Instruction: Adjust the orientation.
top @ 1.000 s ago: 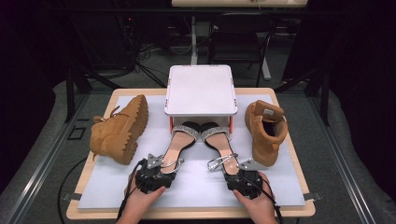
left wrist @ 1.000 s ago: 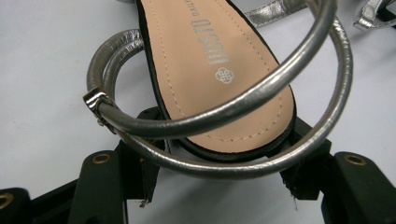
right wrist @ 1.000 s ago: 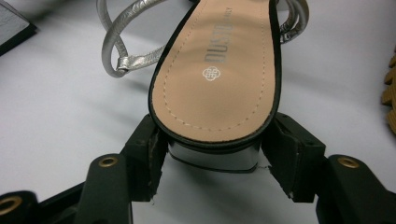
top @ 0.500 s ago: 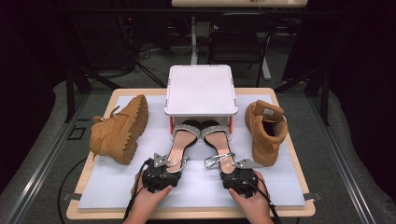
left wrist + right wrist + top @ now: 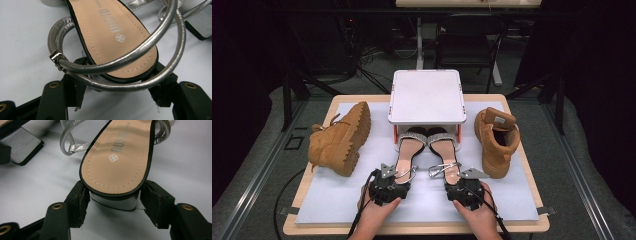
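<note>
Two silver-strapped sandals with tan insoles lie side by side, toes under a white raised shelf (image 5: 426, 95). My left gripper (image 5: 393, 181) is at the heel of the left sandal (image 5: 408, 150). In the left gripper view its jaws press the heel from both sides under the sole (image 5: 112, 37), and the silver ankle strap (image 5: 120, 65) loops across them. My right gripper (image 5: 458, 181) is at the heel of the right sandal (image 5: 444, 150). In the right gripper view the black pads (image 5: 80, 200) clamp the glossy heel block (image 5: 113, 203).
A tan boot (image 5: 341, 140) lies on its side at the left, sole toward the sandals. A second tan boot (image 5: 497, 137) stands upright at the right, close to the right gripper. All of it rests on a pale mat on a wooden table (image 5: 312, 210).
Both grippers have moved inward toward each other at the heels. The left sandal's heel has swung right, so that sandal lies straighter.
</note>
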The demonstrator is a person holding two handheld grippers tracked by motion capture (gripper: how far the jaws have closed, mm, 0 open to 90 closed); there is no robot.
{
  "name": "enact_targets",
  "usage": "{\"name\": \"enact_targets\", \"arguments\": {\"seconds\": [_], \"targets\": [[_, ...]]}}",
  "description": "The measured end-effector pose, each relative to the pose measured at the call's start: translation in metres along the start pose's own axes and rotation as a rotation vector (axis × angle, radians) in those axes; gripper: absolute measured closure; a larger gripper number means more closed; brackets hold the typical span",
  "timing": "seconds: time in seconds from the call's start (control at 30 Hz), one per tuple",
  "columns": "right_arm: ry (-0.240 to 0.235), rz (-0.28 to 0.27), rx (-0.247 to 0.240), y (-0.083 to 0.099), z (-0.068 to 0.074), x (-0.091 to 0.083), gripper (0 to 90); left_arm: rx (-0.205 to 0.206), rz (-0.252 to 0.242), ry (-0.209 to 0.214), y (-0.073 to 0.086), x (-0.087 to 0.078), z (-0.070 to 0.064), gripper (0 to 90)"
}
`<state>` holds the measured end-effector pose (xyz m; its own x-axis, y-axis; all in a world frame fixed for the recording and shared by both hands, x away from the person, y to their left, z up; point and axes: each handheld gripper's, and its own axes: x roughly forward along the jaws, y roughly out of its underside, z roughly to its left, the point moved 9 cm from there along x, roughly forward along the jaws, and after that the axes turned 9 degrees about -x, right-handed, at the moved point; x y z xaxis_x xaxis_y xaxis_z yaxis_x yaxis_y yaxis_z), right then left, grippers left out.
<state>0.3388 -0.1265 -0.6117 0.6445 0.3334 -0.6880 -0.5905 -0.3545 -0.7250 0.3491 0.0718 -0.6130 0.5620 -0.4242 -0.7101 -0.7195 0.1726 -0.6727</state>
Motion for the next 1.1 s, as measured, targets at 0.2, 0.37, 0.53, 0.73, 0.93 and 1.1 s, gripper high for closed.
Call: {"name": "enact_targets", "arguments": {"seconds": [0.2, 0.37, 0.53, 0.73, 0.93, 1.1], "targets": [[-0.002, 0.007, -0.004, -0.003, 0.004, 0.002, 40.7, 0.0, -0.002, 0.0, -0.002, 0.002, -0.001, 38.8], [-0.009, 0.002, -0.014, -0.005, 0.005, 0.005, 40.7, -0.006, -0.005, 0.009, -0.003, 0.003, -0.002, 38.7], [-0.014, -0.005, -0.019, -0.006, 0.006, 0.006, 40.7, -0.008, -0.011, 0.014, -0.003, 0.005, -0.003, 38.6], [-0.034, -0.013, -0.058, -0.005, 0.009, 0.007, 41.0, -0.008, -0.013, 0.04, -0.005, 0.007, -0.008, 38.5], [-0.03, -0.026, -0.078, -0.004, 0.009, 0.009, 38.0, 0.012, -0.014, 0.048, -0.004, 0.007, -0.01, 38.5], [-0.032, -0.017, -0.092, -0.003, 0.009, 0.015, 36.5, 0.037, -0.037, 0.044, -0.005, 0.009, -0.009, 36.9]]}}
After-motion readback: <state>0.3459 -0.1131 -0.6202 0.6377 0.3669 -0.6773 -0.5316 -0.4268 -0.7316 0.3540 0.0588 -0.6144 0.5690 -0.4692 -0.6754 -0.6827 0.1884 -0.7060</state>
